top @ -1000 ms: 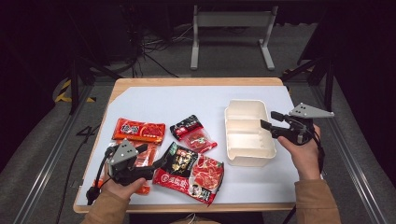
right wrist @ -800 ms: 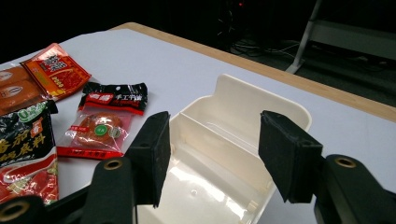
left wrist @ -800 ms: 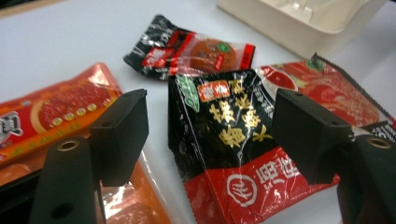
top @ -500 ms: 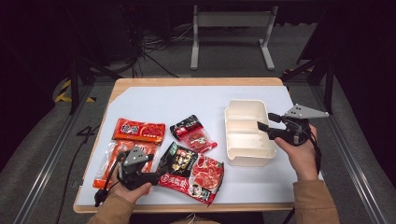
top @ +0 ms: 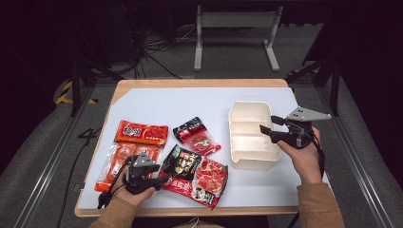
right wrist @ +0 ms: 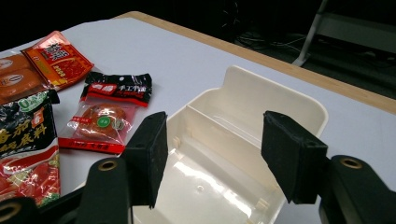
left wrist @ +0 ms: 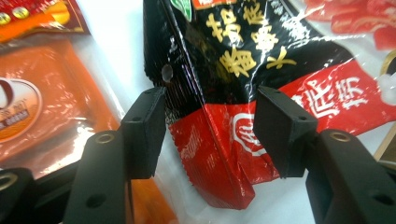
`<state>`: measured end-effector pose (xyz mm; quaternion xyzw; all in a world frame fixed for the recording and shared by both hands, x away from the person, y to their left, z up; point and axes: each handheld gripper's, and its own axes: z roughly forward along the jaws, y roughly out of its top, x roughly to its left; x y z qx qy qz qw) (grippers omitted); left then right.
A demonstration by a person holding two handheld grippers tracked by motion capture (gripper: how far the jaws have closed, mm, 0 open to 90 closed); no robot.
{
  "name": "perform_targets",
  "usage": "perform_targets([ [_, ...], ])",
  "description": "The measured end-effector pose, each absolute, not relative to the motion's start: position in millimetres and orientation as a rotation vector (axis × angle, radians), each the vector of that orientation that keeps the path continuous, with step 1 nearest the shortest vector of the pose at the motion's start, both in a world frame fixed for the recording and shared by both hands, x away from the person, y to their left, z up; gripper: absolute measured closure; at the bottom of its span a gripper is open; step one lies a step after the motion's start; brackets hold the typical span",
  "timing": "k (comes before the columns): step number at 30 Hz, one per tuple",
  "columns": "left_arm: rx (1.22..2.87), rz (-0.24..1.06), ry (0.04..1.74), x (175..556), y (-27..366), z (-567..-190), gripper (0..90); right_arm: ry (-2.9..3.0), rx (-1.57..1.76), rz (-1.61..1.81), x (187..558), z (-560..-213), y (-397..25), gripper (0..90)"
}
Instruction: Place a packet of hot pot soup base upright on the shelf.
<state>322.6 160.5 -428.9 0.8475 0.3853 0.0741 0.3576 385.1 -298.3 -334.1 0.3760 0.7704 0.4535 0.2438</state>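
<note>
My left gripper (left wrist: 209,135) stands open astride the near-left corner of the black-and-red hotpot seasoning pouch (top: 195,175), which runs off toward two o'clock across the white table (top: 157,107). At nine o'clock, just beside it, lie the orange sausage packs (top: 119,159). Farther off rest a small black-and-red snack packet (top: 196,135) and a red sachet (top: 141,133). My right gripper (top: 265,131), also open, hovers over the empty white divided container (top: 249,135) at three o'clock.
</note>
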Motion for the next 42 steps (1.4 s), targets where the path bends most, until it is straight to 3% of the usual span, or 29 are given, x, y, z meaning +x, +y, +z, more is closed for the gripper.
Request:
perform_targets([
  [6, 2.185, 0.146, 1.024, 326, 160, -437, 40.2, 2.116, 1.026, 1.231, 386, -336, -296, 40.5],
  [15, 2.19, 0.106, 1.023, 329, 161, -438, 42.9, 2.123, 1.023, 1.222, 387, -338, -295, 39.9],
  [21, 2.171, 0.005, 1.021, 332, 163, -440, 54.8, 2.126, 1.024, 1.22, 387, -339, -294, 39.6],
  [33, 2.139, 0.026, 1.015, 328, 162, -440, 81.2, 2.138, 1.017, 1.207, 388, -340, -291, 39.1],
  [42, 2.04, 0.071, 1.025, 323, 166, -429, 87.1, 2.13, 1.016, 1.206, 387, -339, -292, 40.7],
])
